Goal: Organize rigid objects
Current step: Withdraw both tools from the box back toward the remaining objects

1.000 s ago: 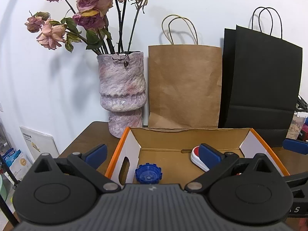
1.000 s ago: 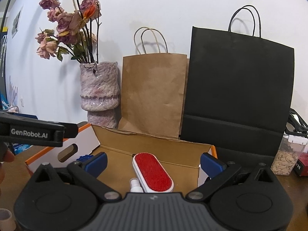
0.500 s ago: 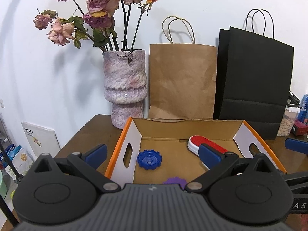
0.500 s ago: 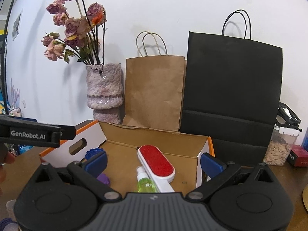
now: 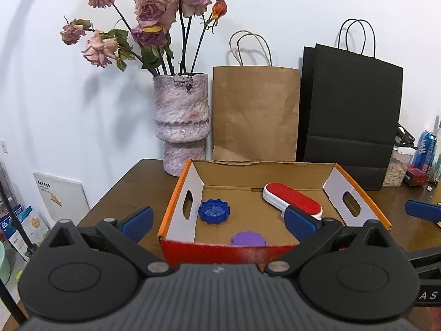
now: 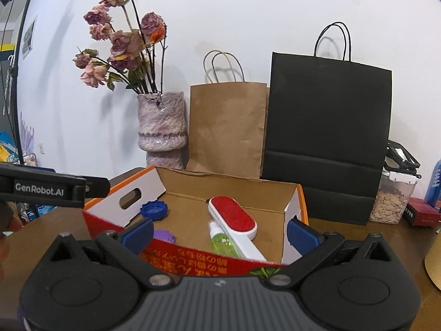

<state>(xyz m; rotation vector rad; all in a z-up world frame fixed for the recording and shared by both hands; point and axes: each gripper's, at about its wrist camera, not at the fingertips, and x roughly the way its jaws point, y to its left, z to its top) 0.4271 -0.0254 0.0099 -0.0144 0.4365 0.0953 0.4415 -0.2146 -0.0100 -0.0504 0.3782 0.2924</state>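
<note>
An open cardboard box (image 5: 358, 190) with orange rims and a red front wall stands on the wooden table; it also shows in the right wrist view (image 6: 296, 207). Inside lie a blue cap (image 5: 214, 211), a purple cap (image 5: 248, 238), a red-and-white lint brush (image 5: 292, 200) and, in the right wrist view, a green spray bottle (image 6: 222, 240). My left gripper (image 5: 219, 222) is open and empty, in front of the box. My right gripper (image 6: 219, 231) is open and empty, also just before the box's front wall.
A stone vase (image 5: 180, 121) of dried roses, a brown paper bag (image 5: 255, 115) and a black paper bag (image 5: 350, 115) stand behind the box against the wall. A jar of nuts (image 6: 392, 198), a blue can (image 5: 425, 147) and a red box (image 6: 421, 213) sit at the right.
Both grippers have drawn back from the box, open and empty. The box's red front wall, the purple cap and the green bottle have come into view.
</note>
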